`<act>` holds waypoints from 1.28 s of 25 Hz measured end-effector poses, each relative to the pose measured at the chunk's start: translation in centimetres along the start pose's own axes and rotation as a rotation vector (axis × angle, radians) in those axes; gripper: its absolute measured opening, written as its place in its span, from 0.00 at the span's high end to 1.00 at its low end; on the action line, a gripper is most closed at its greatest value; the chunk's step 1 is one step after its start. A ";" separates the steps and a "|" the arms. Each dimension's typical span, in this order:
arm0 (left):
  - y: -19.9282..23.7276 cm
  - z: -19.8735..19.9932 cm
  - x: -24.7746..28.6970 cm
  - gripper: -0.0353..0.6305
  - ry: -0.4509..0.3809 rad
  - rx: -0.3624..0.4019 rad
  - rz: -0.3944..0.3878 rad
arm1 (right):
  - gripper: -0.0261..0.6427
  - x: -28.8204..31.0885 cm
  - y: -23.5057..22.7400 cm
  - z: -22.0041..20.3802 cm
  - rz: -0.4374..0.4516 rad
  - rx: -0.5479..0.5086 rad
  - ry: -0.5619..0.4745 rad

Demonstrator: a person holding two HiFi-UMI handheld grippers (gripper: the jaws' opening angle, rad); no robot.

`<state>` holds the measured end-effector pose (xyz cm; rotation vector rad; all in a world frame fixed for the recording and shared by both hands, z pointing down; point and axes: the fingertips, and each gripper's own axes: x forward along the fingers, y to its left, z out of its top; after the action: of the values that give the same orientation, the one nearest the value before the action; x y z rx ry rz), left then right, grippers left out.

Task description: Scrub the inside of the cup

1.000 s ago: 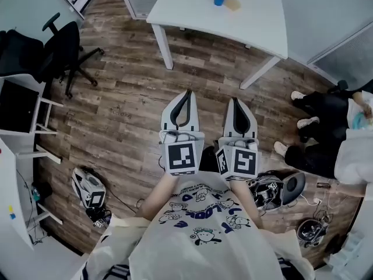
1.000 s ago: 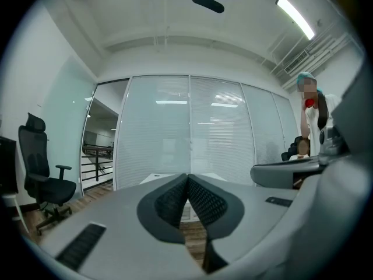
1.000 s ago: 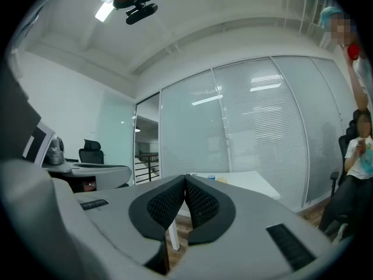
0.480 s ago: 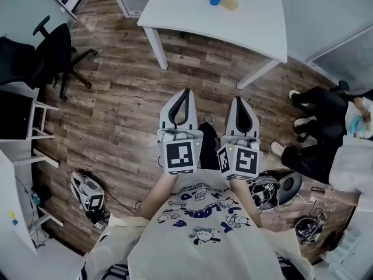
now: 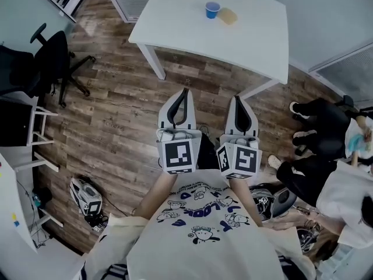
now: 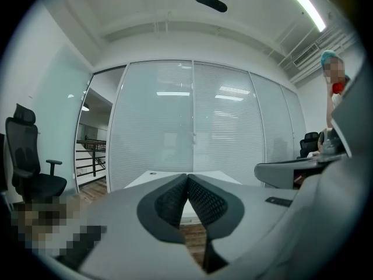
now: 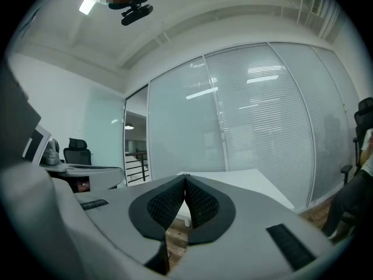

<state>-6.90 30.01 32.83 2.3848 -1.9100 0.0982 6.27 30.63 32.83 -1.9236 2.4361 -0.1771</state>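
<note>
- Nothing scrubbed yet — your left hand-held gripper (image 5: 186,93) and right hand-held gripper (image 5: 237,100) are both pressed together and empty, held level above the wood floor (image 5: 116,121).
- The blue cup (image 5: 213,9) stands upright on the far white surface (image 5: 175,16), a yellow pad (image 5: 228,16) just to its right.
- Left to do: reach the surface, take up cup and pad, scrub inside.
- No obstacle lies between — an office chair (image 5: 49,57) sits far left, a seated person (image 5: 323,112) at right.

Open wood floor (image 5: 116,115) ahead, up to white table (image 5: 256,39), far. Tabletop bare save cup (image 5: 213,9) at far side. Office chair (image 5: 44,57) far left; seated person's legs (image 5: 315,127) right; floor gear (image 5: 86,194) near left.
</note>
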 end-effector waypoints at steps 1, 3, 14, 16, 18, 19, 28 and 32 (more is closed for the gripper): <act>-0.2 0.0 0.9 0.90 0.002 -0.001 0.003 | 0.91 0.8 -0.6 0.0 0.003 0.000 0.001; -0.4 0.2 2.9 0.90 0.001 -0.002 0.010 | 0.91 2.6 -1.8 0.2 0.011 0.002 0.000; -0.3 1.4 12.2 0.90 -0.015 -0.004 0.071 | 0.91 12.0 -6.5 0.9 0.057 0.005 0.001; -0.3 1.2 13.3 0.90 -0.015 -0.007 0.077 | 0.91 13.0 -7.1 0.5 0.059 0.013 0.010; -0.5 1.1 14.2 0.90 -0.011 -0.010 0.075 | 0.91 13.6 -7.6 0.2 0.058 0.024 0.020; -0.6 1.1 14.5 0.90 -0.005 -0.009 0.072 | 0.91 14.0 -7.8 0.1 0.056 0.028 0.025; 0.7 0.5 19.4 0.90 0.028 -0.011 0.057 | 0.91 18.3 -9.4 -0.5 0.008 0.059 0.039; 2.0 1.1 22.9 0.90 0.026 -0.016 0.037 | 0.91 21.5 -10.3 -0.3 -0.027 0.055 0.040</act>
<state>-3.82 7.23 34.13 2.3265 -1.9361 0.1154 11.15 7.42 35.20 -1.9495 2.4032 -0.2830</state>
